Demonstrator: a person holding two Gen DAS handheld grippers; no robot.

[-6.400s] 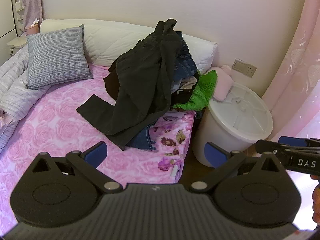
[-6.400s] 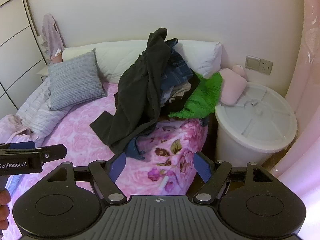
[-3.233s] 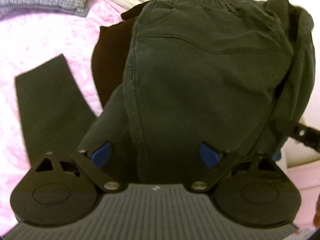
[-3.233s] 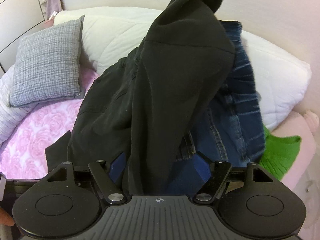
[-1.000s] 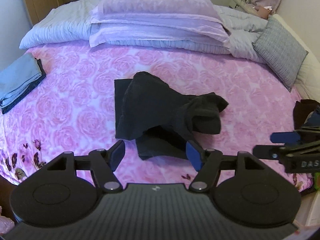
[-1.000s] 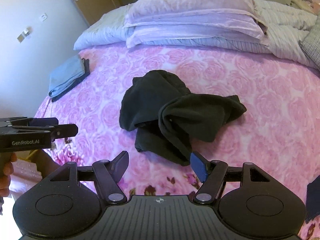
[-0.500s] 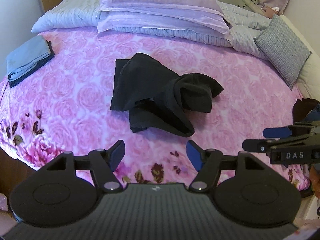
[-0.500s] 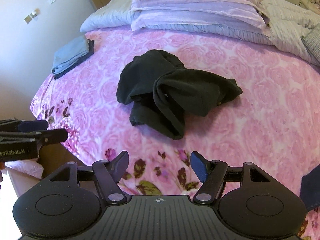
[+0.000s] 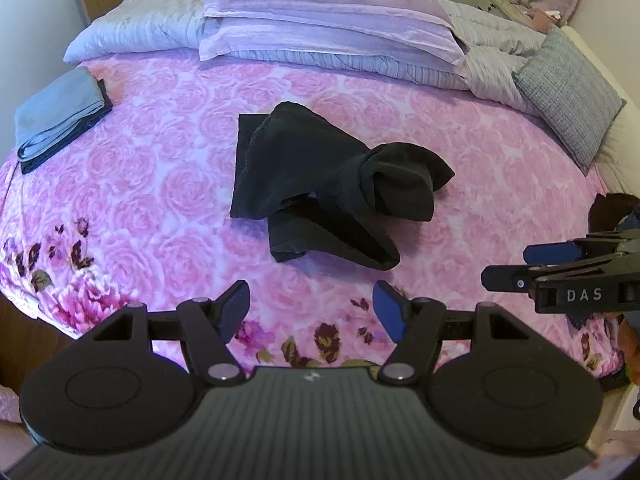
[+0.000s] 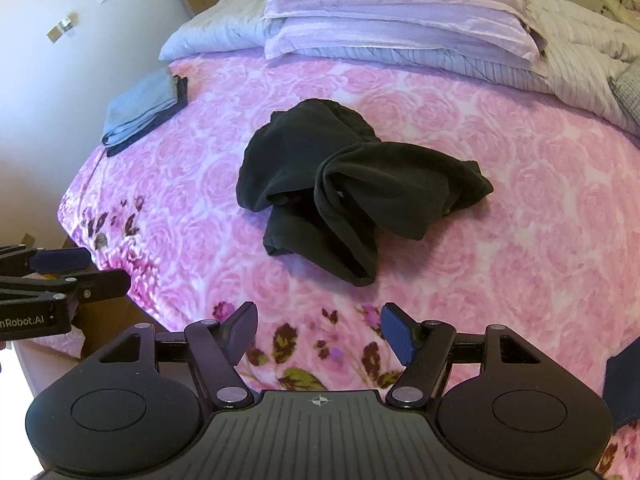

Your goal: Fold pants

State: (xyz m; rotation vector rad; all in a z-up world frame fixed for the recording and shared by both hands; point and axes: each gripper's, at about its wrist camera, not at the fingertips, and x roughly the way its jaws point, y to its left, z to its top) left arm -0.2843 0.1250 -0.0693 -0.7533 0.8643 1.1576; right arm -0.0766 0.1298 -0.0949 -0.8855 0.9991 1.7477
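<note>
Dark pants (image 9: pixel 320 192) lie crumpled in a heap on the pink rose bedspread (image 9: pixel 160 184), legs bunched over each other. In the right wrist view the same pants (image 10: pixel 352 188) sit mid-bed. My left gripper (image 9: pixel 310 310) hovers open over the bed's near edge, short of the heap, nothing between its blue pads. My right gripper (image 10: pixel 318 332) is likewise open and empty, above the flowered border. Each gripper shows at the side of the other's view: the right gripper (image 9: pixel 560 276), the left gripper (image 10: pixel 64 276).
A folded blue-grey cloth (image 9: pixel 60 116) lies at the bed's left corner. Lilac pillows and a striped quilt (image 9: pixel 332 24) are stacked along the far side. A grey cushion (image 9: pixel 568 92) rests at the right. A dark clothes pile (image 9: pixel 612 212) shows at the right edge.
Both grippers drew back from the pants, so the heap now sits farther up in both views and more of the bed's flowered edge shows. The pants lie unmoved.
</note>
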